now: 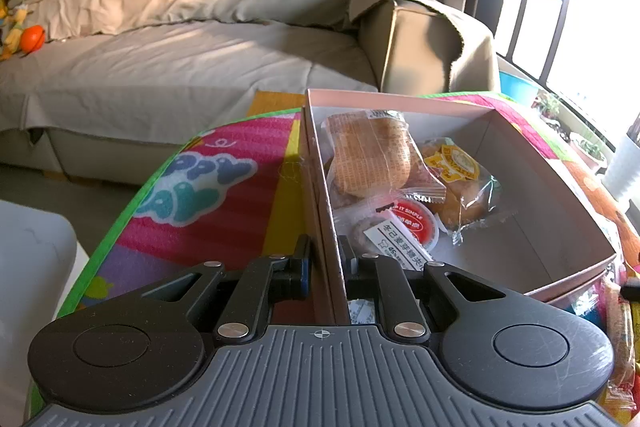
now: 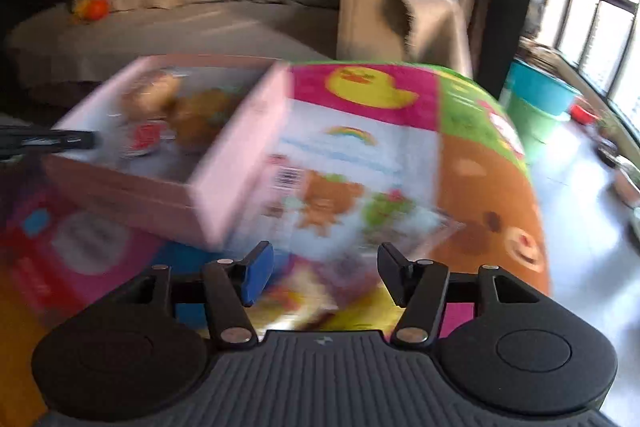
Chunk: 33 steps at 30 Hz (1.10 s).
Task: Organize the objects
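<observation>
Firmly, left gripper (image 1: 325, 259) clamps box (image 1: 320, 163) wall.

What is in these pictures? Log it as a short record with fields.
setting: colourful foam play mat before a beige fabric sofa
container: open pink cardboard box
contents: clear-wrapped bread bun, yellow-labelled cake packet, round red-lidded cup
left gripper: shut on the box's side wall
right gripper: open, holding nothing, over the mat
image quality: right wrist view blurred
</observation>
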Available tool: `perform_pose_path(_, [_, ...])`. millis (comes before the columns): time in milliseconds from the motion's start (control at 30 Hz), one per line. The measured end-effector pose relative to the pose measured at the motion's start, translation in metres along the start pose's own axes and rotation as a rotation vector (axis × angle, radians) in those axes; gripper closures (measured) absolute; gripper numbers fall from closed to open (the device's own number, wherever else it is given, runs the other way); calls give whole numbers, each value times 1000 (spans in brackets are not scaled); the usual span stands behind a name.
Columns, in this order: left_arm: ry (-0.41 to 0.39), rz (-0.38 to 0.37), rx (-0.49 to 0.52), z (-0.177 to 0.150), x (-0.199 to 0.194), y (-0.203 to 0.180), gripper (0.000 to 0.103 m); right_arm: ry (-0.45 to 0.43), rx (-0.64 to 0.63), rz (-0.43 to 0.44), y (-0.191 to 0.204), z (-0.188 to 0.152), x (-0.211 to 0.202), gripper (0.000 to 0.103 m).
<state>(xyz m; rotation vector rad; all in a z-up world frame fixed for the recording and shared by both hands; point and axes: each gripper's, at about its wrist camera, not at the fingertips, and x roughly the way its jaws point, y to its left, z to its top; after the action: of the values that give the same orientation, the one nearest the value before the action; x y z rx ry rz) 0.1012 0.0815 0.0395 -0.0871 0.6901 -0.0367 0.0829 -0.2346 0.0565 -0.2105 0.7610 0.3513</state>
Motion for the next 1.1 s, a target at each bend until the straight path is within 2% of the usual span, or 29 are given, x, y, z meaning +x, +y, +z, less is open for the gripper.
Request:
perform_pose_path(100, [0,-1,0,0,0,0,88,11,-101,5,26,-2,13,35])
perform_pose_path(167, [1,0,1,0,-1,0,88,45,-106,9,33,-2,28,36])
perform_pose_path(333, [2,-1,2,-1,-2,-1,88,69,-63,20,26,5,41,58])
perform_pose_path(533, [1,0,1,-1,-2,-1,88,65,-35,-144,3,-5,38,58])
perform_pose_path(633, [1,0,1,-1,-2,0,88,43,3,-143,-7,-10,16,57])
perform_pose_path(667, [1,0,0,-1,-2,0,88,31,13,-129,-8,-11,7,50])
perform_pose_path(700, [1,0,-2,-1,-2,0,88,20,19,-115,-9,-13,-2,37])
perform_pose_path(733, [0,0,-3,-1,-2,0,88,7,23,-101,-7,-16,-11,29])
perform_pose_path(767, [0,0,-4,-1,-3,0,88,-1,23,-87,-4,-18,-20,15])
perform_pose_path(800, [-1,0,-5,-1,-3,0,88,-3,25,-74,-1,-21,-26,9])
perform_pose_path(967, [-2,0,-7,-1,-3,0,88,40,87,5,17,-36,-31,5])
perform_pose_path(1100, [-2,0,-7,-1,-3,0,88,50,-14,-26,46,-47,-24,3])
